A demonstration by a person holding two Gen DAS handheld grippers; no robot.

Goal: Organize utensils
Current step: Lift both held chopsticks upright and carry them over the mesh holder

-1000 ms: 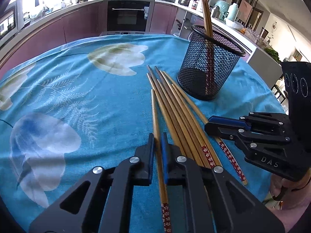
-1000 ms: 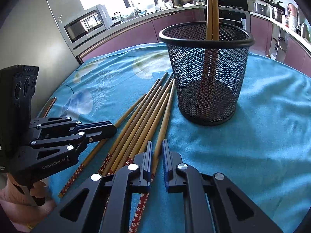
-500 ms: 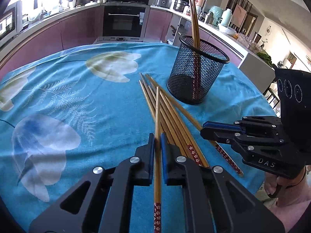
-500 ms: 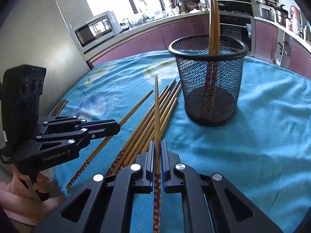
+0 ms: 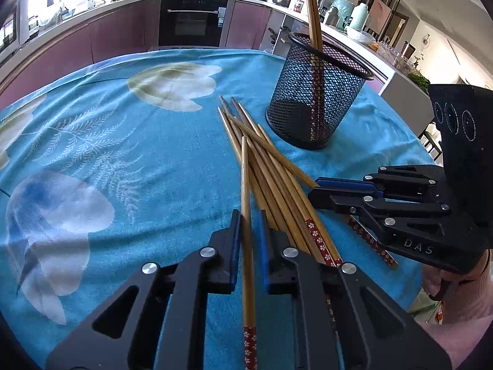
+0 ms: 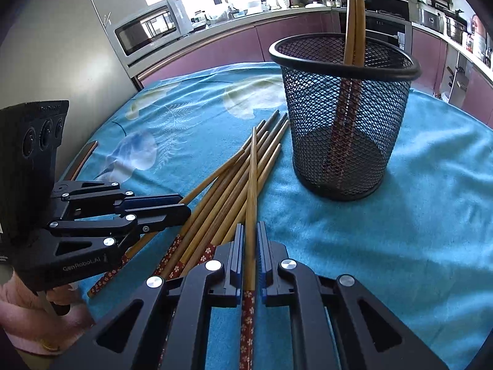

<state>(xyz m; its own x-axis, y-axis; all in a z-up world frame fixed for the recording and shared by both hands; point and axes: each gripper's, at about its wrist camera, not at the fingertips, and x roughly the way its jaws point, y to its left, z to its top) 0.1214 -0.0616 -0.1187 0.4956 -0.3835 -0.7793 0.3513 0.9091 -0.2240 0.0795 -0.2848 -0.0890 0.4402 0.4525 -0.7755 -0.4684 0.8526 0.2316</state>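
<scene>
Several wooden chopsticks with red flowered ends (image 5: pixel 277 185) lie in a pile on the blue cloth, also in the right wrist view (image 6: pixel 228 182). A black mesh cup (image 5: pixel 317 92) stands behind them with two chopsticks upright in it; it also shows in the right wrist view (image 6: pixel 342 114). My left gripper (image 5: pixel 247 215) is shut on one chopstick (image 5: pixel 245 178), lifted above the pile. My right gripper (image 6: pixel 250 231) is shut on another chopstick (image 6: pixel 252 178), also lifted. Each gripper shows in the other's view, the right (image 5: pixel 314 188) and the left (image 6: pixel 181 206).
The table carries a blue flowered cloth (image 5: pixel 123 141). Its edge falls away close to both grippers. Kitchen counters, an oven (image 5: pixel 192 24) and a microwave (image 6: pixel 148 30) stand behind the table.
Both grippers took a chopstick each from the pile and lifted it. The chopsticks were flat on the cloth a second ago; now they are raised between the fingers.
</scene>
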